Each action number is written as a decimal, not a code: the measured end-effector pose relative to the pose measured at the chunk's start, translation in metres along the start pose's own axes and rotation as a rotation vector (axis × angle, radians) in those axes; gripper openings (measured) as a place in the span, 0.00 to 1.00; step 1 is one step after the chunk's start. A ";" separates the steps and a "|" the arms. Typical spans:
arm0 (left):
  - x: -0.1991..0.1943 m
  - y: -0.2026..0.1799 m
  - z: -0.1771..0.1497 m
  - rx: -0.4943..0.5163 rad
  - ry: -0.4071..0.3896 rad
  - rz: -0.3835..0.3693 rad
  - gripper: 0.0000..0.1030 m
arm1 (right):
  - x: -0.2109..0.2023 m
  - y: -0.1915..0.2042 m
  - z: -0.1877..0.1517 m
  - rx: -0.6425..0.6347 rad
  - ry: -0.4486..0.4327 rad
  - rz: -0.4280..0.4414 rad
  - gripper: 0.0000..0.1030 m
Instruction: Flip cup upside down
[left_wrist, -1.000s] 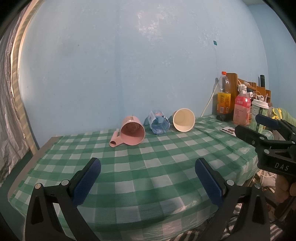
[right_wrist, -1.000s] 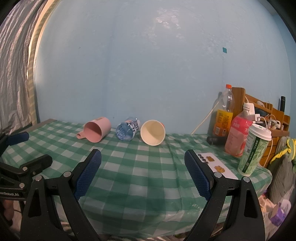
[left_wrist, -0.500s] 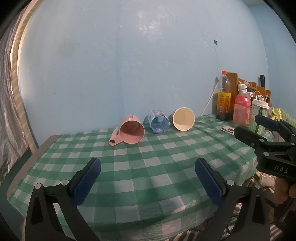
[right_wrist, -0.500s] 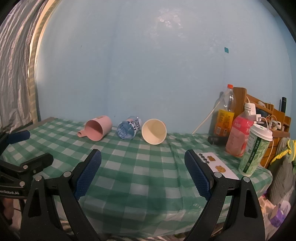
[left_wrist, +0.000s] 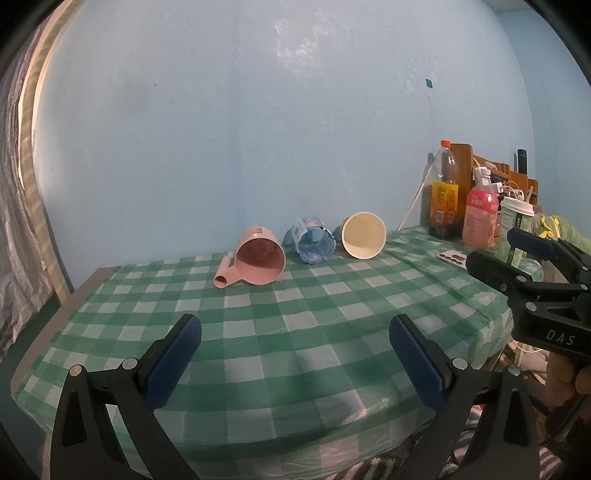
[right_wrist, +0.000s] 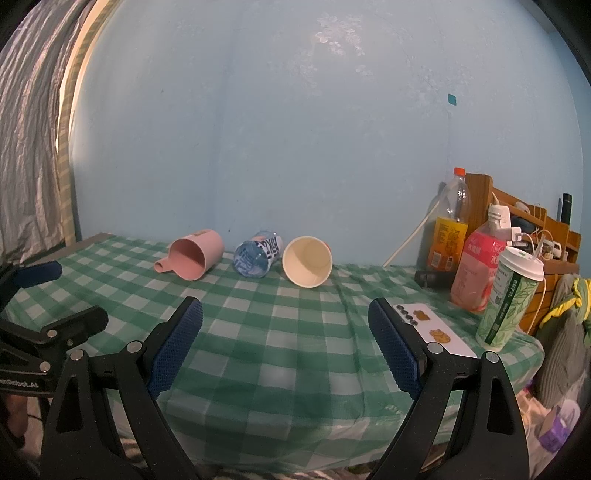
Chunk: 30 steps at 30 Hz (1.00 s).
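Three cups lay on their sides in a row at the far edge of the checked tablecloth: a pink mug, a blue printed cup and a cream paper cup, mouths toward the viewer. Both the left gripper and right gripper hovered spread wide, holding nothing. Two labelled bottles and one lidded drink cup stood right; "DAS" was legible on the right gripper's body

orange soda bottle | pink bottle | lidded green cup (upright) | phone

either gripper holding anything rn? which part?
Nothing held. Left gripper and right gripper are both open and empty; all three cups lie untouched near the wall.
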<state>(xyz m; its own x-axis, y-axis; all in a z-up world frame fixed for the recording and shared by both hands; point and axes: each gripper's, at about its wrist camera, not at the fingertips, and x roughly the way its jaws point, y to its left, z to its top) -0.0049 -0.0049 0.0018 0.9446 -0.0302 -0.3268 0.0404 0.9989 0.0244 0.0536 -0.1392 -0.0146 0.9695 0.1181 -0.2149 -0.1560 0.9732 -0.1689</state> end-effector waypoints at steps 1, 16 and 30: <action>0.000 0.000 0.000 -0.001 0.000 -0.002 1.00 | 0.000 0.000 0.000 -0.001 0.000 0.000 0.87; 0.001 -0.001 0.001 -0.009 0.010 -0.017 1.00 | 0.001 -0.001 -0.001 0.000 0.001 0.000 0.87; 0.014 0.004 0.012 -0.022 0.054 -0.032 1.00 | 0.009 -0.008 -0.002 0.019 0.047 0.030 0.87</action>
<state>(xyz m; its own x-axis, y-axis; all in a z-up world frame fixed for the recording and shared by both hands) 0.0123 -0.0020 0.0085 0.9239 -0.0605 -0.3779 0.0625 0.9980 -0.0069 0.0633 -0.1464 -0.0170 0.9544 0.1387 -0.2644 -0.1811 0.9729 -0.1435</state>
